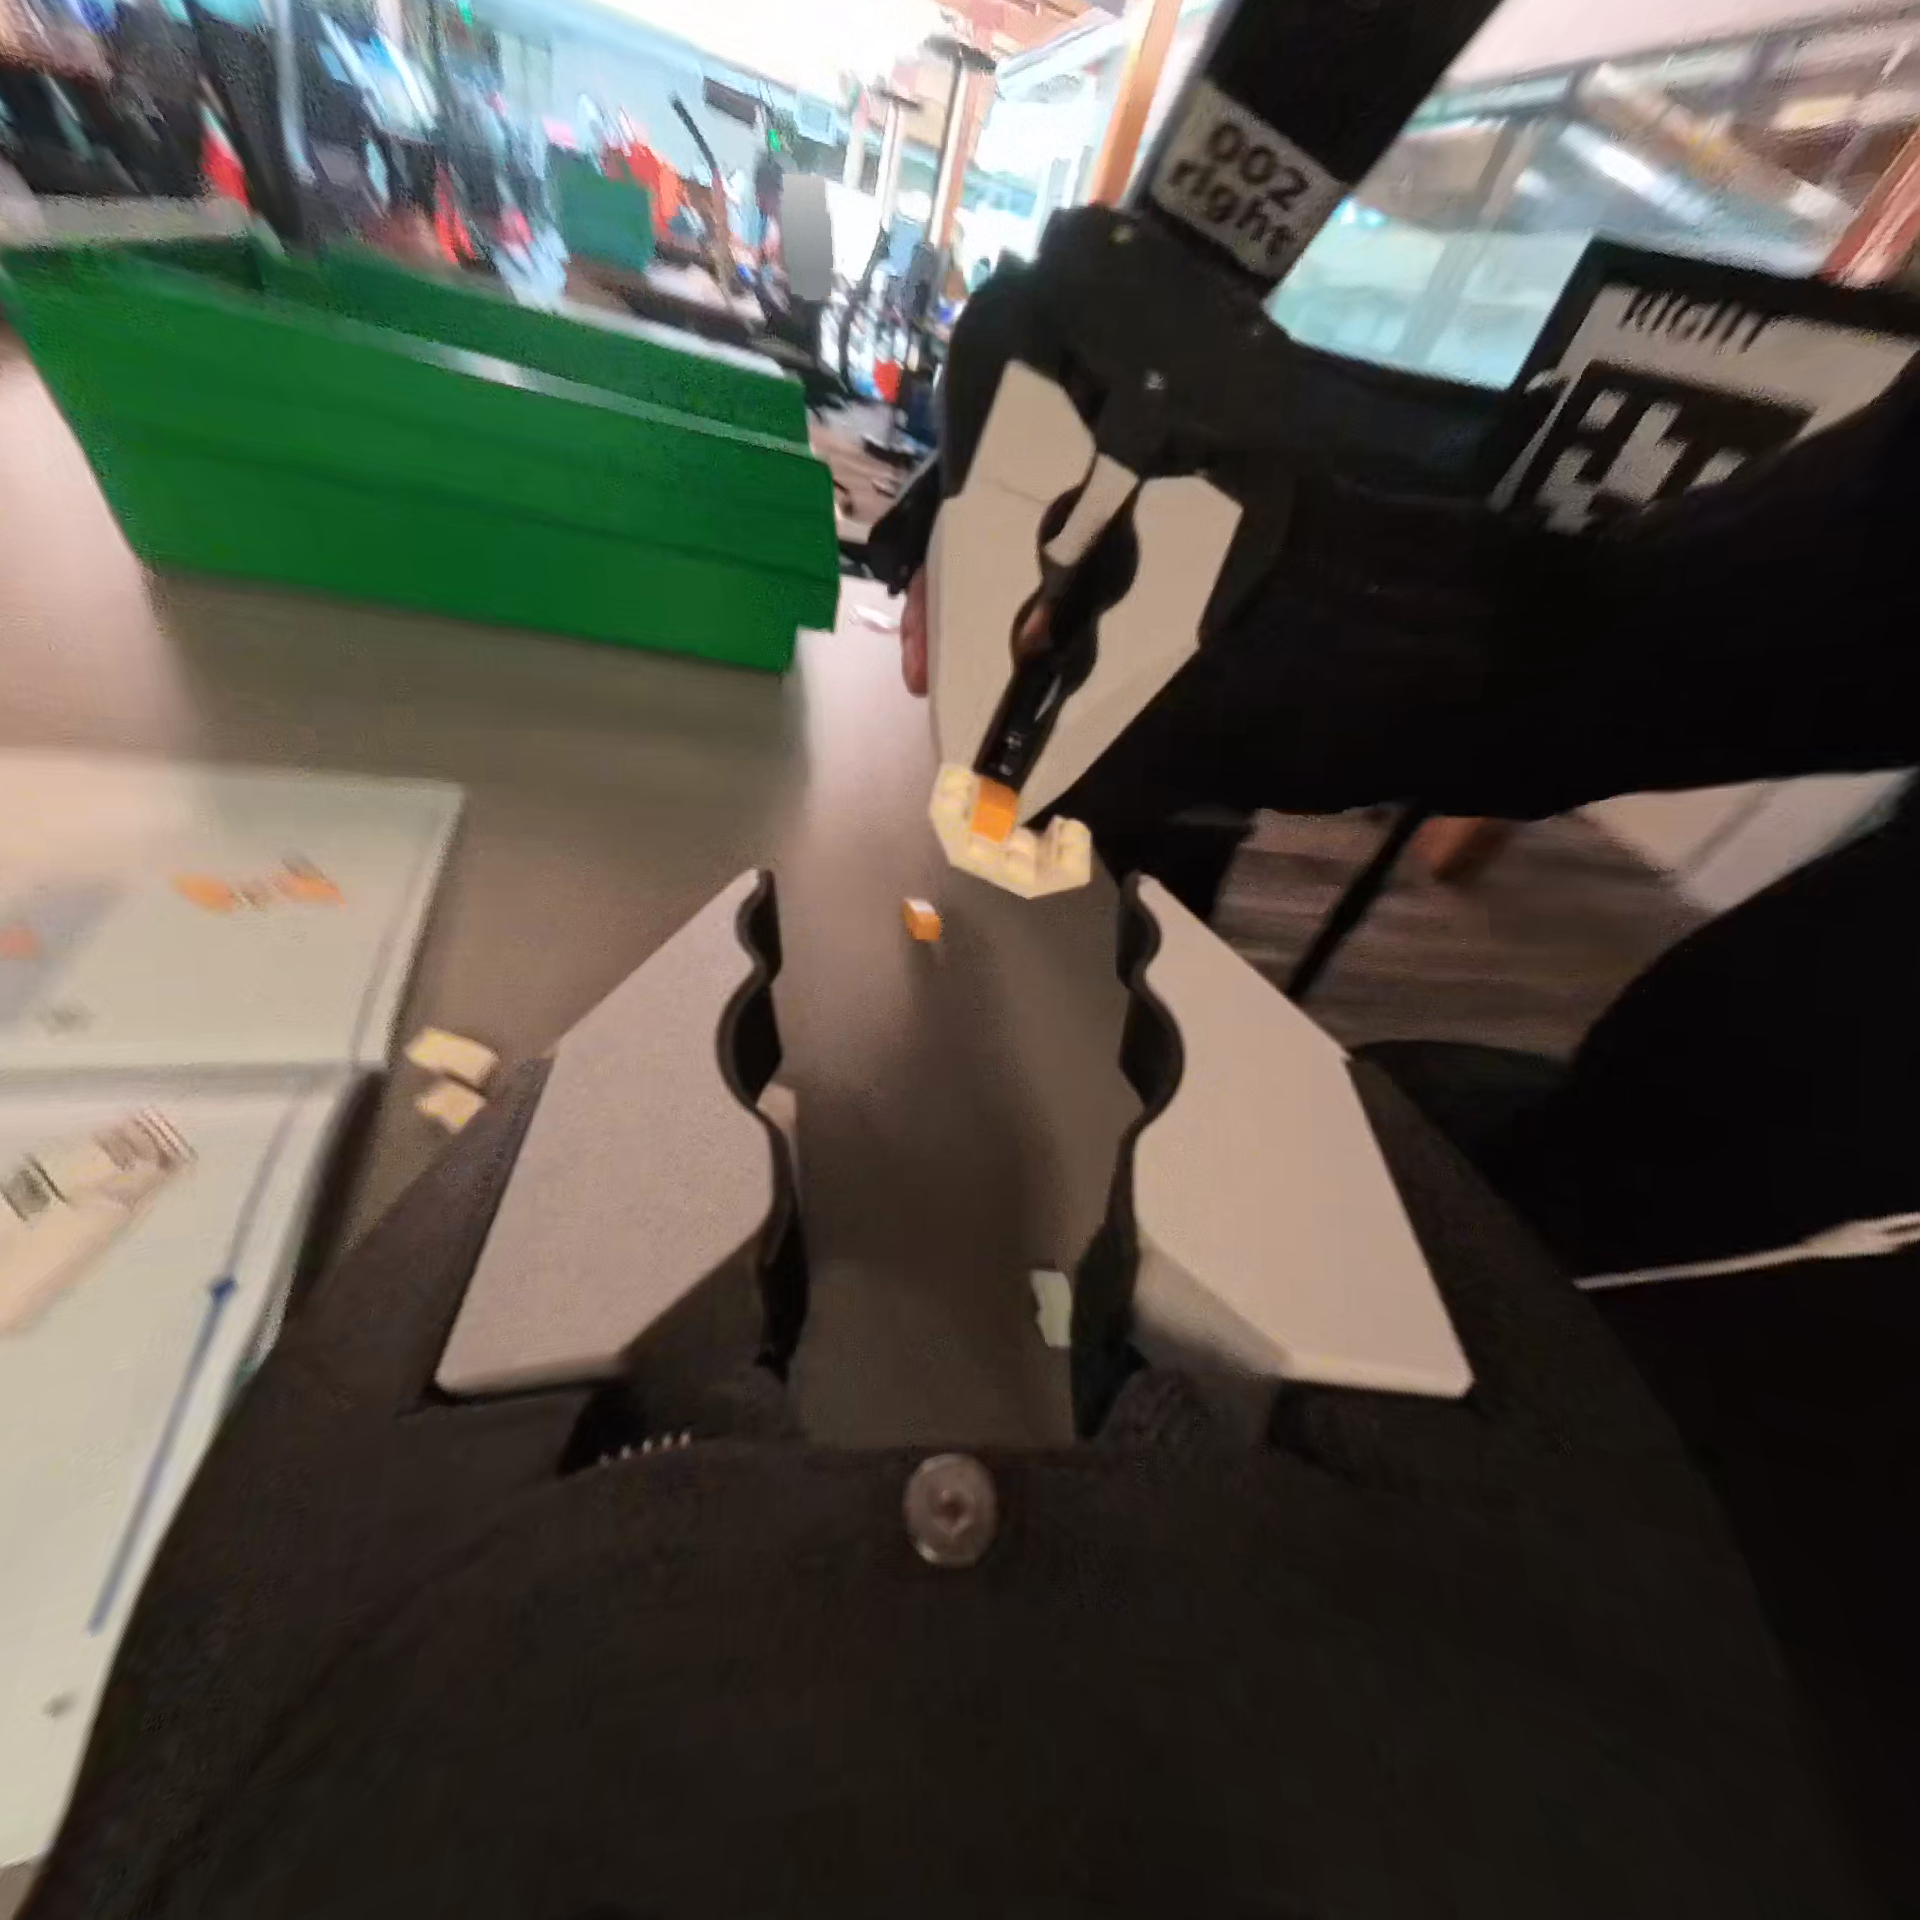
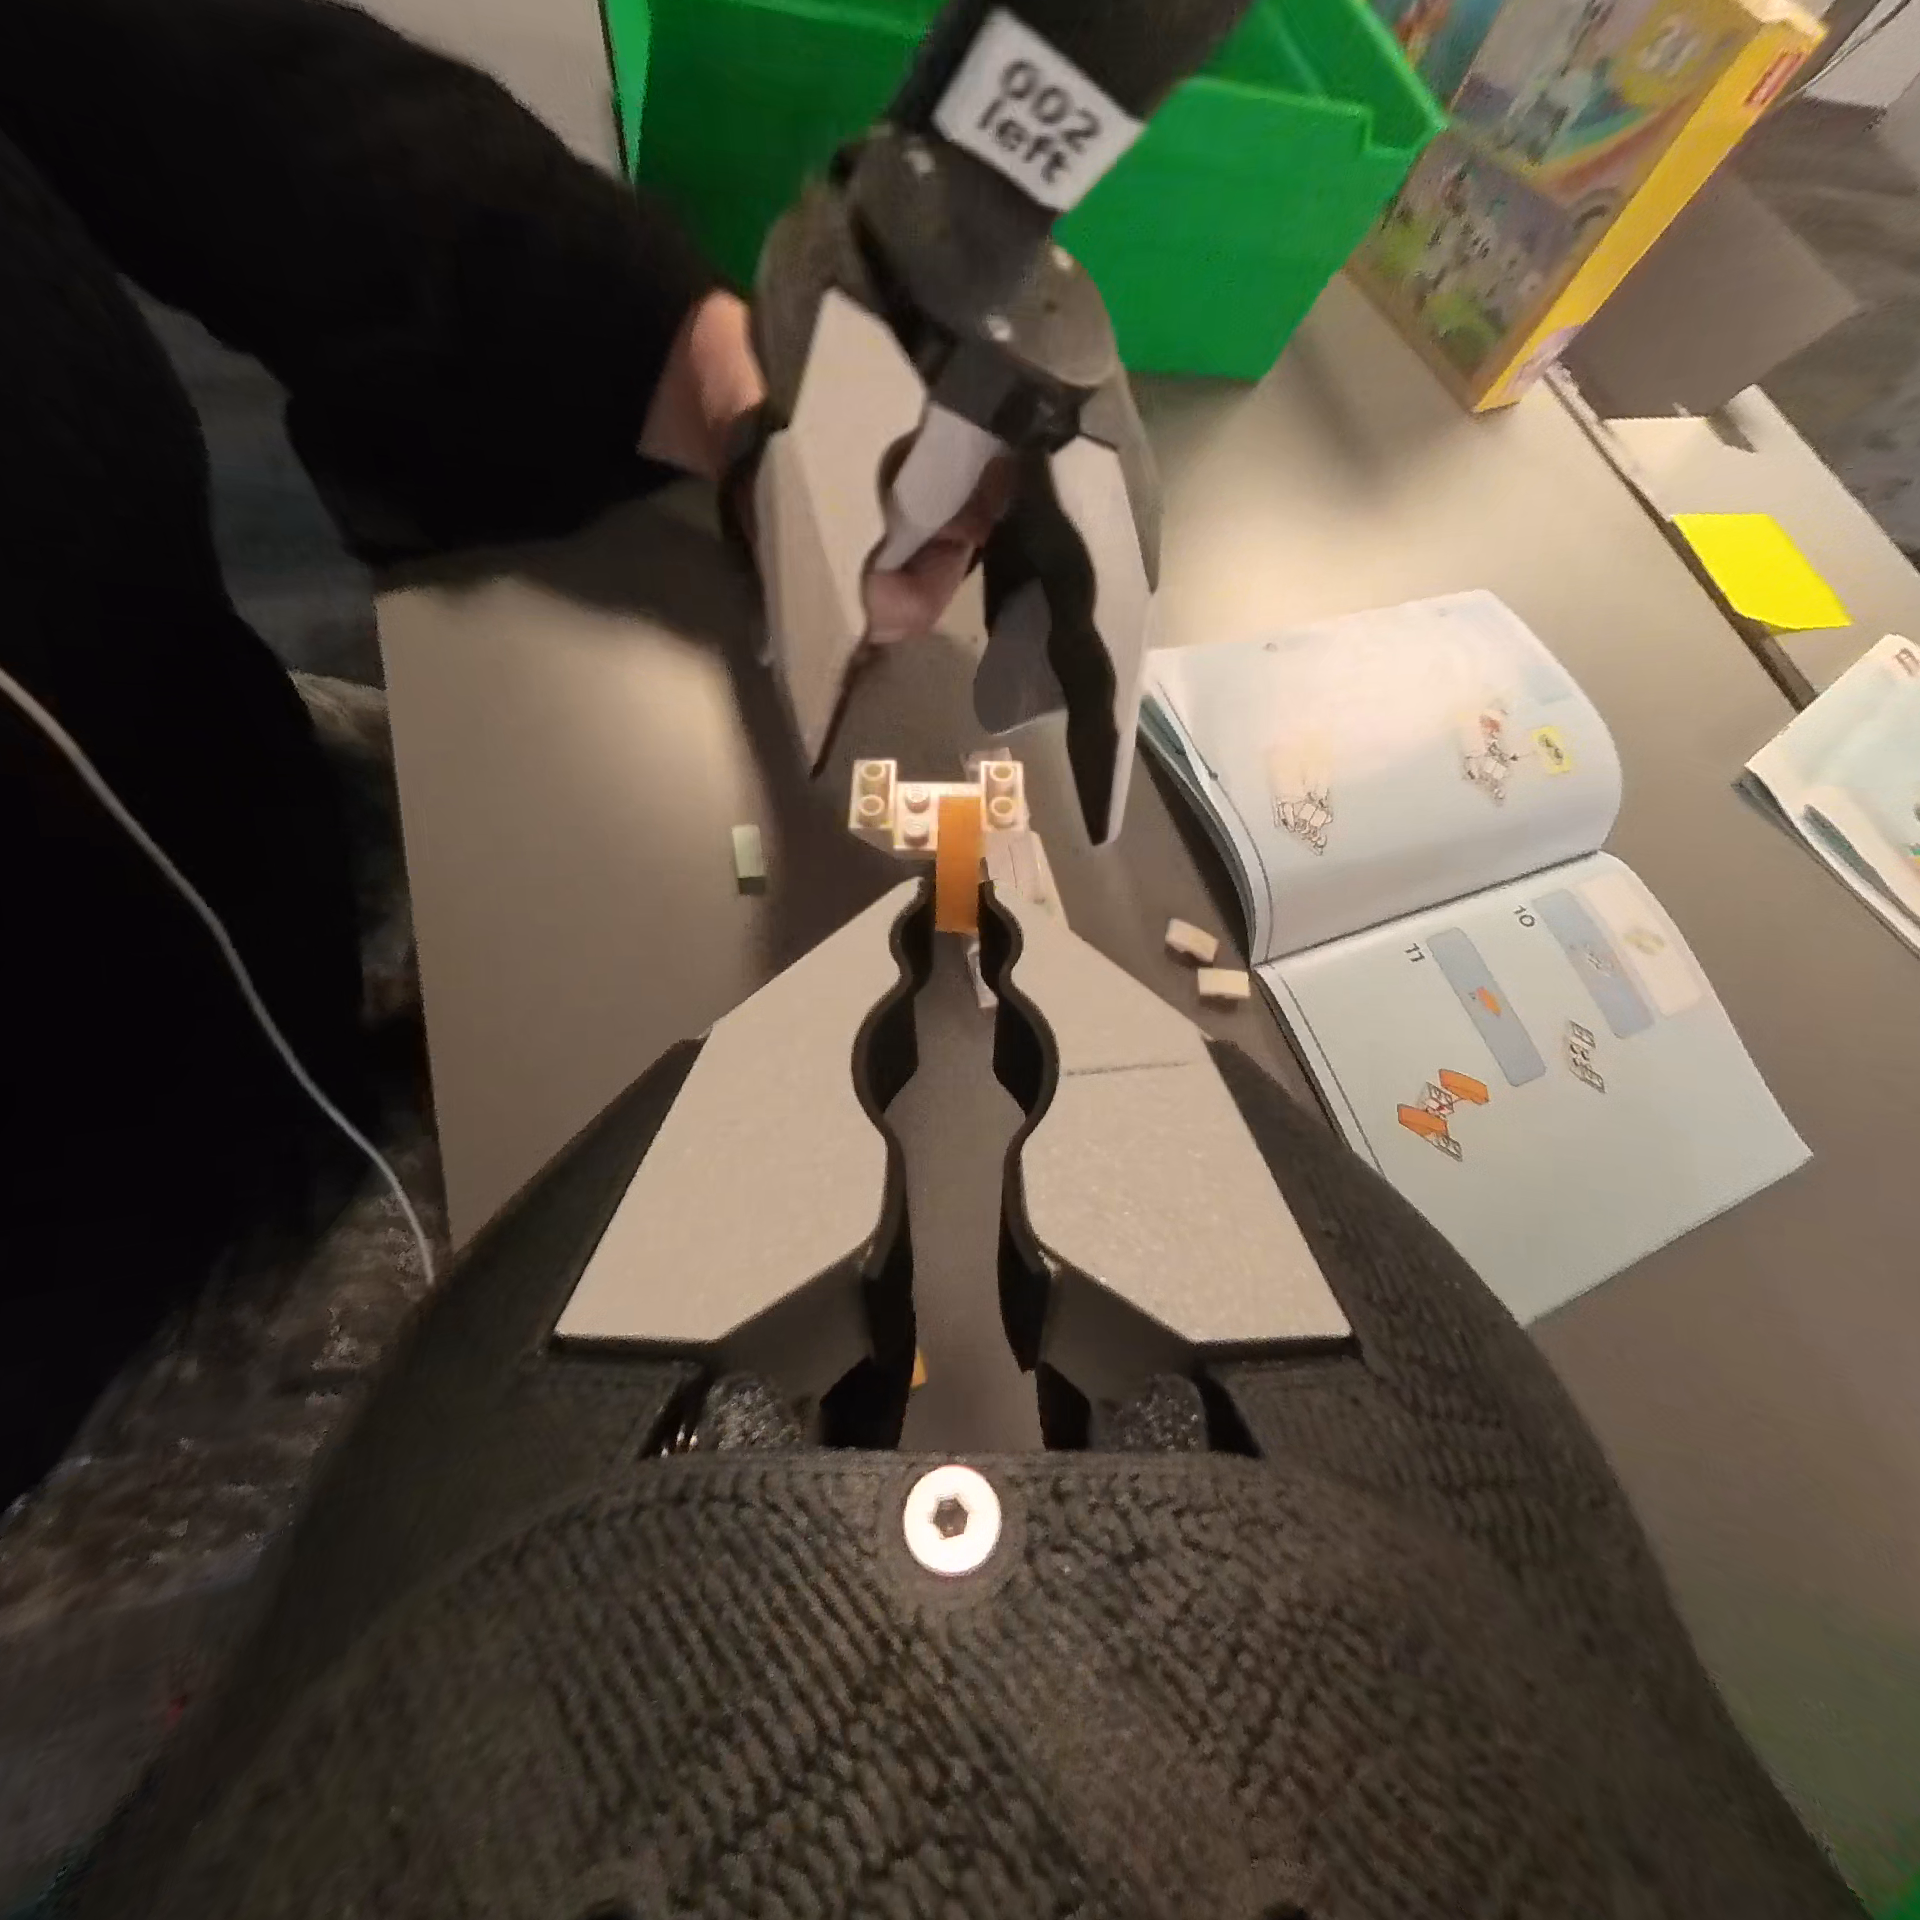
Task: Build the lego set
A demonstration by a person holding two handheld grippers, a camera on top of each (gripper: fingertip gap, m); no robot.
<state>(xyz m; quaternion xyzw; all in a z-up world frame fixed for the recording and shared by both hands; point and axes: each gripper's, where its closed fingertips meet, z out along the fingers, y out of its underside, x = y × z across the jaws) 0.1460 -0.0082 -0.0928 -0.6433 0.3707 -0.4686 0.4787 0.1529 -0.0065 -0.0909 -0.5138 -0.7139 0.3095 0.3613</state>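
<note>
the right claw (image 2: 953,902), white-faced with wavy black inner edges, is pinched narrow on a small orange lego brick (image 2: 957,869), pressing it against the cream studded lego assembly (image 2: 914,805) on the grey table (image 2: 582,831). the left claw (image 1: 948,914) hangs wide apart, holding nothing, just above. a second loose orange brick (image 1: 922,920) lies beside the assembly; an open pale-blue instruction booklet (image 2: 1455,862) sits nearby.

Open booklet (image 2: 1455,883) lies right of the lego assembly (image 2: 935,805); bins (image 2: 1195,239) stand behind.
</note>
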